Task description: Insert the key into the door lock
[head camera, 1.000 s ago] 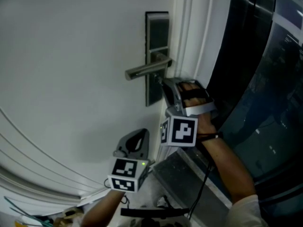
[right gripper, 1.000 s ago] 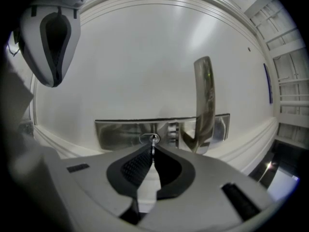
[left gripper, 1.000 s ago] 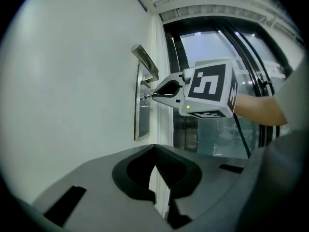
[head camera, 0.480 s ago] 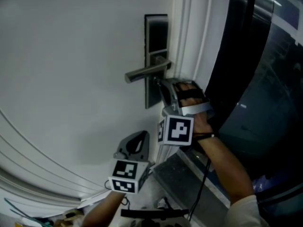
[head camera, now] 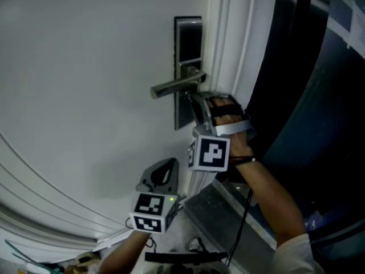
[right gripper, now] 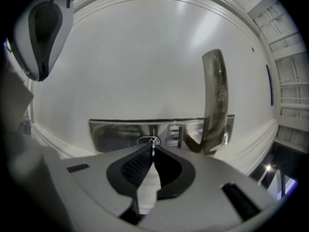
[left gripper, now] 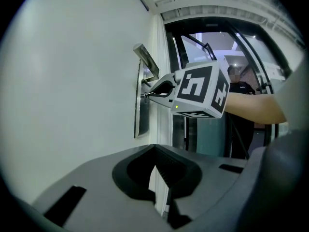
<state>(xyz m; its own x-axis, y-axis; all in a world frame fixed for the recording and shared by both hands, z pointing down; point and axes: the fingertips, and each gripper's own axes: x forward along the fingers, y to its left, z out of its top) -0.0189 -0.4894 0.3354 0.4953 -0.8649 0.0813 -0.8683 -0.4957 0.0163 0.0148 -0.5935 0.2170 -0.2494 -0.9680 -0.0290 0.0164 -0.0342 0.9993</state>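
Key [right gripper: 153, 143] at lock plate [right gripper: 116, 132], beneath handle [right gripper: 216, 95]

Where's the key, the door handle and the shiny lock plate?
key [right gripper: 153, 147], right gripper view, on its thin metal blade.
door handle [head camera: 174, 86], head view, on the middle of the lever.
lock plate [head camera: 189, 39], head view, on its dark upper part.
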